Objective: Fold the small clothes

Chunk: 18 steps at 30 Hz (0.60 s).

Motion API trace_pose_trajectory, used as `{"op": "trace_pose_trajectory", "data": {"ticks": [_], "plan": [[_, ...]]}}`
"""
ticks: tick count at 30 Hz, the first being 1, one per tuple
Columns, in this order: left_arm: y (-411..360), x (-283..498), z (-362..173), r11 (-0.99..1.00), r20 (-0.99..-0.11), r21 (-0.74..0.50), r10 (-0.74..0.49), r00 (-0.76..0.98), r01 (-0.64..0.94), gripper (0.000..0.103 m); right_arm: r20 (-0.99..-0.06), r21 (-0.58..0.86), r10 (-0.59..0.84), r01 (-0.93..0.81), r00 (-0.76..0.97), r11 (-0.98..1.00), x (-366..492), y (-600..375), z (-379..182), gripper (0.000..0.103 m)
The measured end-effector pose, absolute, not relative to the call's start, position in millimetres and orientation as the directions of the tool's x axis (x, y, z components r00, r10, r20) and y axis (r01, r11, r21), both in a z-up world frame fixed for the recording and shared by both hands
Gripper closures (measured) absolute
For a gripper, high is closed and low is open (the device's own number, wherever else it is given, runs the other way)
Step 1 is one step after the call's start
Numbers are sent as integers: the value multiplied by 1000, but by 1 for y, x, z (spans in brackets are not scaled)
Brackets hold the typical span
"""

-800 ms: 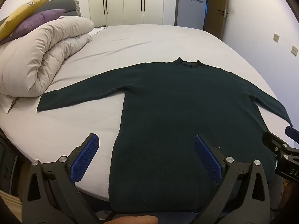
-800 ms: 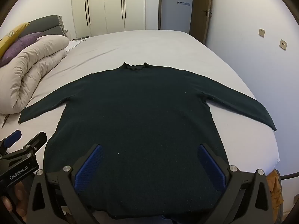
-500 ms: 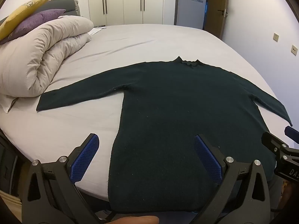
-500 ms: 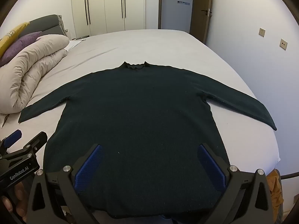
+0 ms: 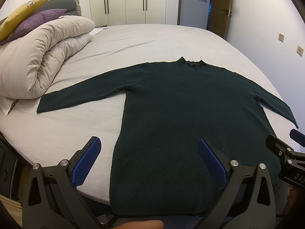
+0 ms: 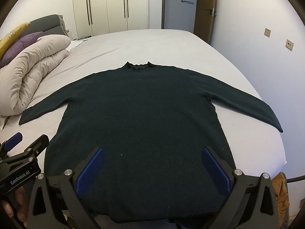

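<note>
A dark green long-sleeved sweater (image 5: 181, 114) (image 6: 141, 118) lies flat on the bed, collar away from me, both sleeves spread out sideways, hem at the near edge. My left gripper (image 5: 149, 148) hovers open above the hem's left part, one pad over the sheet and one over the sweater. My right gripper (image 6: 152, 158) stands open over the hem's middle and right part. Nothing is between either pair of blue pads. Each gripper shows at the edge of the other's view: right gripper (image 5: 286, 156), left gripper (image 6: 21, 158).
The bed (image 5: 152, 38) has a pale grey sheet. A rolled beige duvet (image 5: 38, 57) with purple and yellow pillows (image 5: 34, 19) lies at the left. Wardrobes (image 6: 106, 7) and a door stand behind; a wall (image 6: 257, 47) runs close along the right.
</note>
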<state>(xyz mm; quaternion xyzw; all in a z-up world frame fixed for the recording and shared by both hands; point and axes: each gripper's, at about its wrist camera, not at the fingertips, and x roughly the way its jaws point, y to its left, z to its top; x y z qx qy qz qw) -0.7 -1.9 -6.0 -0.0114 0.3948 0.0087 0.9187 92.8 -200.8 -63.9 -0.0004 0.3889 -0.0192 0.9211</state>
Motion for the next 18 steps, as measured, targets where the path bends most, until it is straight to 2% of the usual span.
{"op": "trace_pose_trajectory", "data": {"ticks": [18], "plan": [[-2,-1,-8,1000,-726,-16,5,687,-25,0,-719,-17,-36,35,694,999,92,-198,-65,0]]}}
